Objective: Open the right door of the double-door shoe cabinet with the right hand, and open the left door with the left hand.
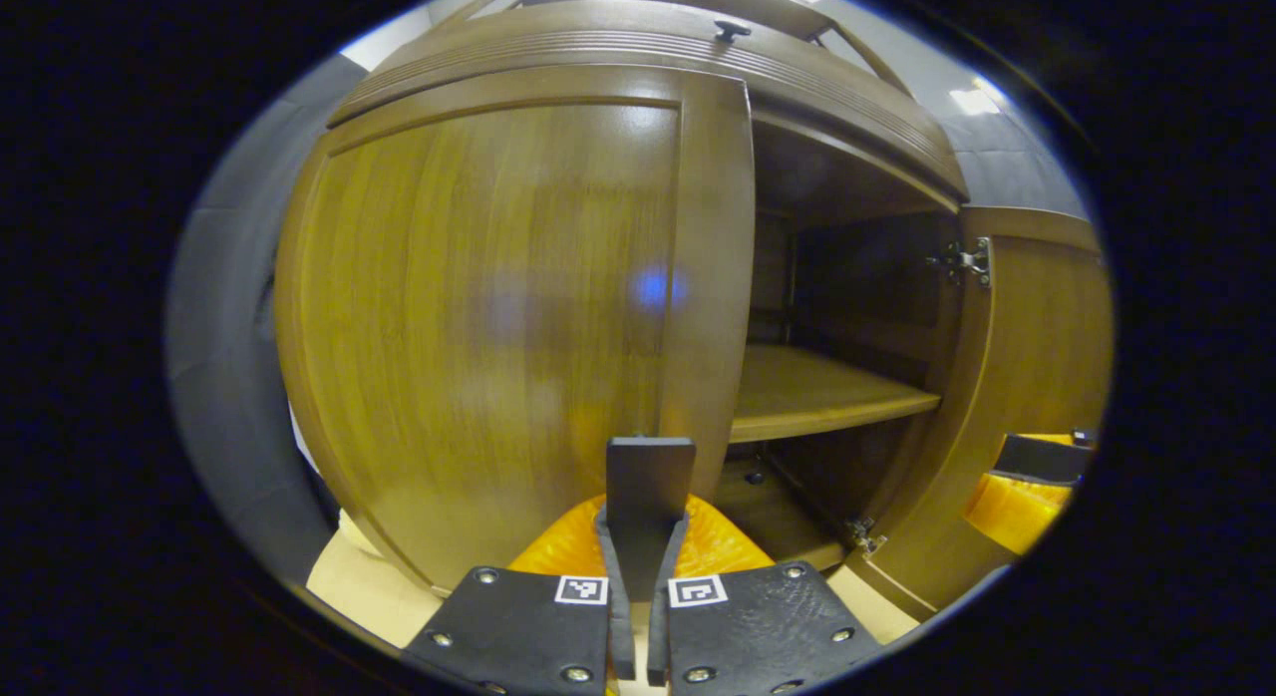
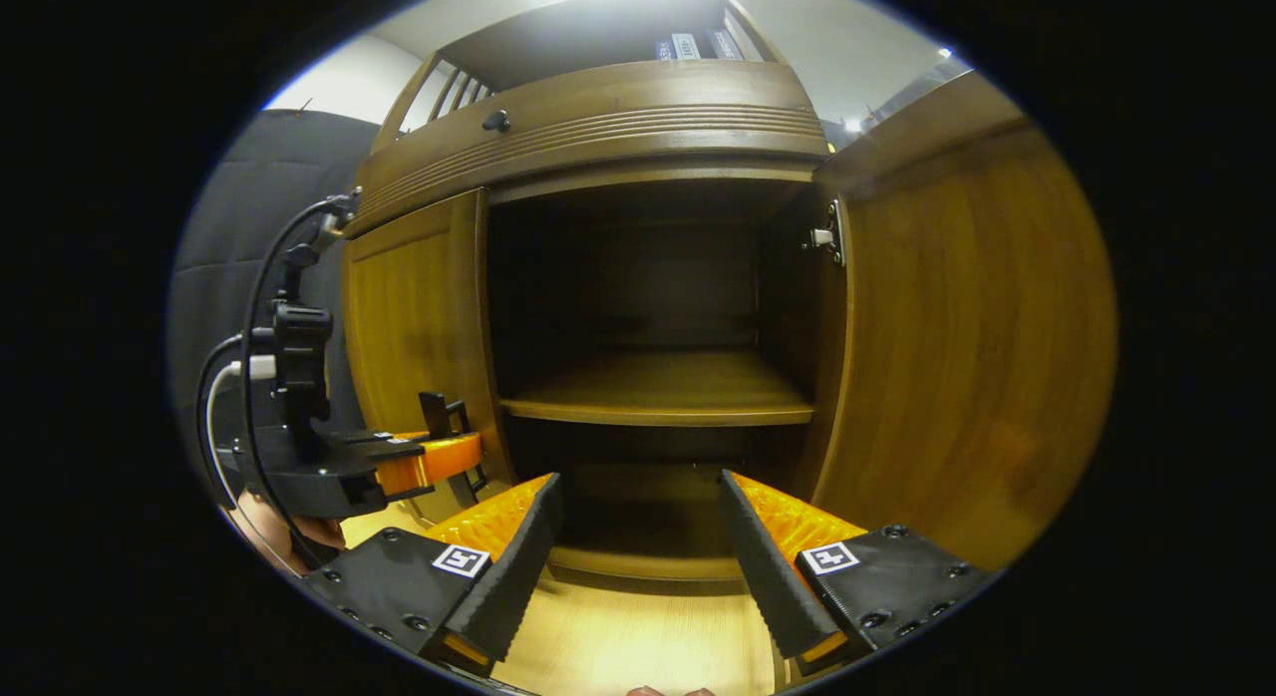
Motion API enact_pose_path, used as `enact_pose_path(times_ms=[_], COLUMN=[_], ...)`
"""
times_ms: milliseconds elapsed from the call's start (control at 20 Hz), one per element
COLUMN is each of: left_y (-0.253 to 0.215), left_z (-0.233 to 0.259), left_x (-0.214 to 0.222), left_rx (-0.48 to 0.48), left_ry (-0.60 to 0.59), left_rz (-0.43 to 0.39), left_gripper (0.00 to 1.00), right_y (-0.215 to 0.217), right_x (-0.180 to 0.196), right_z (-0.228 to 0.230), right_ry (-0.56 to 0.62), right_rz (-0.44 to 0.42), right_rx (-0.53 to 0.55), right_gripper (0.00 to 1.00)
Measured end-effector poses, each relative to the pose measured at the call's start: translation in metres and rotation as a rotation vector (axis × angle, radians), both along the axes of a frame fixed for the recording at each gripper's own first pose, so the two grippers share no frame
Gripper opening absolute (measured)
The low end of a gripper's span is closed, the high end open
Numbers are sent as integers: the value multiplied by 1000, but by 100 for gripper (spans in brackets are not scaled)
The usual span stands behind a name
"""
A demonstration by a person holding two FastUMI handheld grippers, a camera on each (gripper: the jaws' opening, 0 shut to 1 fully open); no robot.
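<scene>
Left gripper view: The left gripper (image 1: 646, 536) is seen at 6 o'clock, its fingers drawn nearly together on the handle (image 1: 650, 477) of the left door (image 1: 478, 307), a dark flat tab that stands up between them. Whether both fingers actually press on the handle cannot be told. The left door fills the field from 9 to 12 o'clock and appears closed or barely ajar. The right door (image 1: 1037, 317), at 3 o'clock, is swung wide, and a shelf (image 1: 817, 392) is exposed. The second step is judged to be in hand: a pull toward the holder, following the hinge arc, is called for.

Right gripper view: The right gripper (image 2: 638, 546) is held at 6 o'clock with fingers spread wide and nothing between them. The right door (image 2: 977, 337) stands open at 3 o'clock. The left gripper (image 2: 419, 457) is seen at 8 o'clock against the left door (image 2: 414, 317); its fingertips are too small to resolve. The cabinet's lower compartment is in shadow.
</scene>
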State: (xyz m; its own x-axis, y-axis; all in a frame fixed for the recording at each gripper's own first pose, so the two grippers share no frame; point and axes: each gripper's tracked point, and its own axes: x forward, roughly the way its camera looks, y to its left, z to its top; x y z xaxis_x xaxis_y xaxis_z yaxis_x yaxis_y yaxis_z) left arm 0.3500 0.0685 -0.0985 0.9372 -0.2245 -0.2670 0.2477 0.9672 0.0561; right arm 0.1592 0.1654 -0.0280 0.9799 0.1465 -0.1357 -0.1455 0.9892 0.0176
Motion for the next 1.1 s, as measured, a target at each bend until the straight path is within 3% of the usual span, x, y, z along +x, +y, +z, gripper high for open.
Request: enact_pose_path(times_ms=[350, 1100], left_y=[0, 4], left_z=[3, 5], left_x=[-2, 2], left_rx=[-12, 3], left_ry=[-14, -65], left_rz=[-34, 52], left_gripper=[7, 7], right_y=[4, 36], right_x=[-29, -96], right_z=[-7, -22], right_ry=[20, 33], right_rz=[-31, 17], right_rx=[25, -3], right_gripper=[93, 93])
